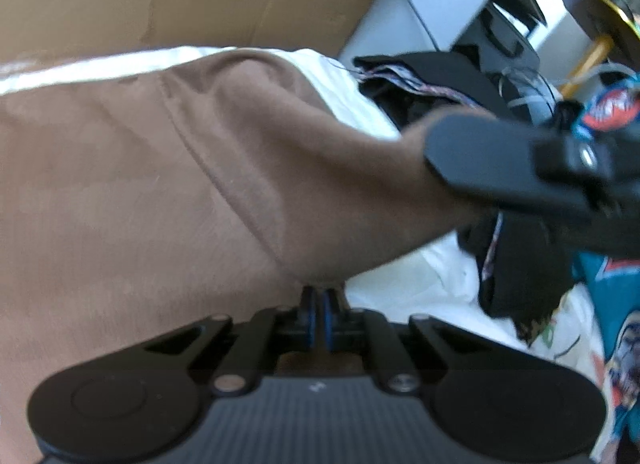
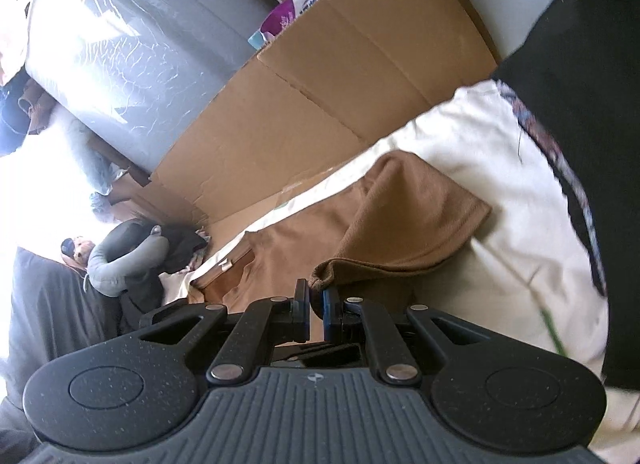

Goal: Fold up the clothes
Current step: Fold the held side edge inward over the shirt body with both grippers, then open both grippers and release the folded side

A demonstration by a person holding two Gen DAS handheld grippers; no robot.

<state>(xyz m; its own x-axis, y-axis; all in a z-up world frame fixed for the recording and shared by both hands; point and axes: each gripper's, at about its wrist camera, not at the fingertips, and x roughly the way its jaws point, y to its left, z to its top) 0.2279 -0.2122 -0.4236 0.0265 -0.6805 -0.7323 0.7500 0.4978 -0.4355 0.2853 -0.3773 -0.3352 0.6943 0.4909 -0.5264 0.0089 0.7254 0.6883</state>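
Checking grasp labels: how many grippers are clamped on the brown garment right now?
2. The left gripper pinches the brown garment at its near fold; the right gripper pinches a folded corner, and also shows at right in the left wrist view.

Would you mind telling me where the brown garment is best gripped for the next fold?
Probably at its edges, as now. The brown garment lies on the white sheet; each hand-held gripper, left and right, is shut on a thin edge reached from the near side. The hemmed sleeve end gives firm, flat cloth.
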